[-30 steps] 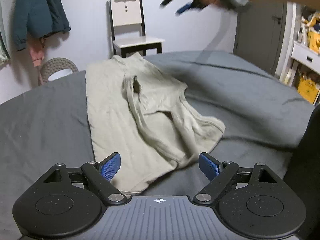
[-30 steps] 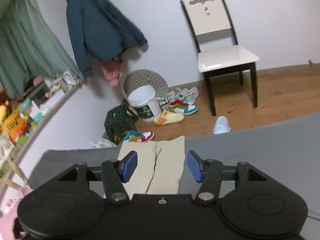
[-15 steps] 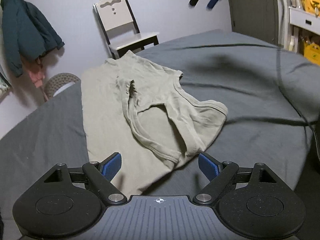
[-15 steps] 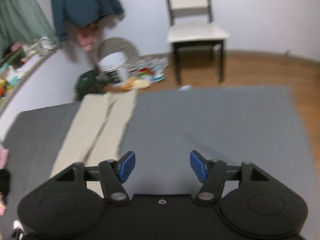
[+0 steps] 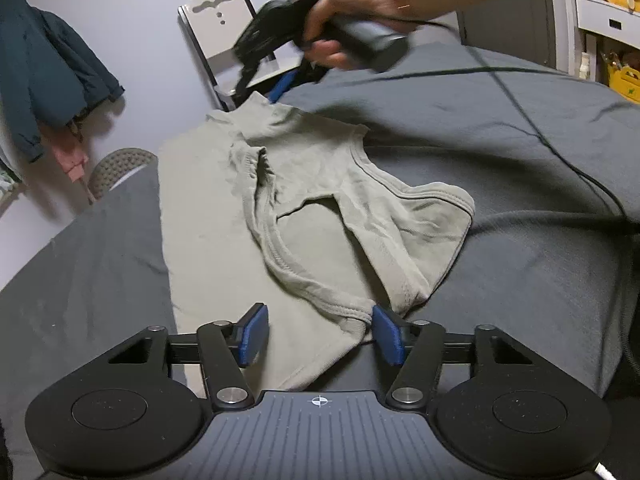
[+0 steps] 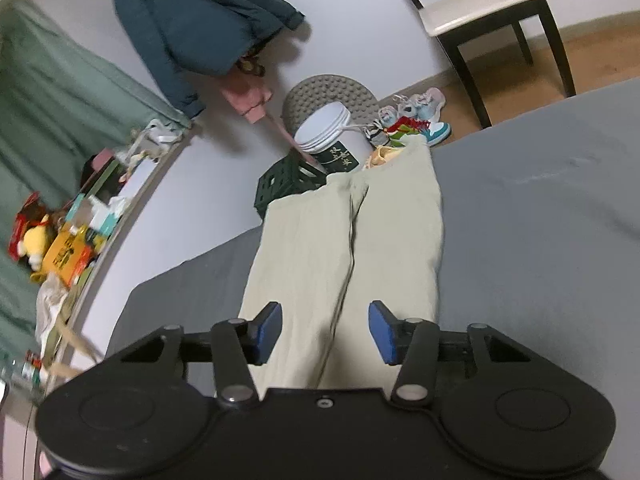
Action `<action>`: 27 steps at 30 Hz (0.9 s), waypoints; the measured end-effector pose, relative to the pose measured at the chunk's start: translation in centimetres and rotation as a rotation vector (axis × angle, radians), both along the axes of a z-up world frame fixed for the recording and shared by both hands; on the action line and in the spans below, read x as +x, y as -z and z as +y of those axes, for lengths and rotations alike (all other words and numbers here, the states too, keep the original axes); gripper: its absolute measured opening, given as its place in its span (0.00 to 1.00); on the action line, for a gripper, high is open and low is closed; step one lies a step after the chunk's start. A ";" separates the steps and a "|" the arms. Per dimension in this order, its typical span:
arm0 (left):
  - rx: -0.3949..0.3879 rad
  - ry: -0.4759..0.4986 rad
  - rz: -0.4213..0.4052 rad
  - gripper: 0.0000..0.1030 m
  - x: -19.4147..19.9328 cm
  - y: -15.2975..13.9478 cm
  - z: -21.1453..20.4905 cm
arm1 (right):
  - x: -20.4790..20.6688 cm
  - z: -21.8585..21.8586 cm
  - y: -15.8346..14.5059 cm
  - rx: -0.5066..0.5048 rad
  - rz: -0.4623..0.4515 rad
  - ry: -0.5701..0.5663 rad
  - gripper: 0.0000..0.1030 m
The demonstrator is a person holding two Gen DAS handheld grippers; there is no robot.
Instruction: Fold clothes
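Left wrist view: olive shirt (image 5: 304, 216) on grey bed (image 5: 520, 160); both tongs (image 5: 316, 334) (image 6: 325, 333) wide, empty.

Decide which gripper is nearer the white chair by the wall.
Right. The right gripper hangs over the shirt's far end, just before the chair; the left gripper sits at the near end.
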State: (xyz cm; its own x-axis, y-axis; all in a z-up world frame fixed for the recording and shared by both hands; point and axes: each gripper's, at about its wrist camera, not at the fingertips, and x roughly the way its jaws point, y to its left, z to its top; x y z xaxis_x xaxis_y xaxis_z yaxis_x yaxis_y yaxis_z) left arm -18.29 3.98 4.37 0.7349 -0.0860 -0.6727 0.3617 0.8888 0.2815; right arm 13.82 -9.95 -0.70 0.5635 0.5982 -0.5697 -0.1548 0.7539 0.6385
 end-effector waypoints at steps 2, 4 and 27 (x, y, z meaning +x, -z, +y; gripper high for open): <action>-0.011 0.014 0.008 0.50 0.3 0.1 0.0 | 1.1 0.5 0.8 -0.003 0.006 0.014 0.42; -0.023 0.027 0.018 0.44 0.5 0.2 0.0 | 2.4 0.9 1.6 0.000 0.008 0.028 0.40; -0.229 0.008 -0.014 0.04 0.2 -1.0 2.7 | 3.6 2.5 3.7 0.042 -0.017 0.037 0.05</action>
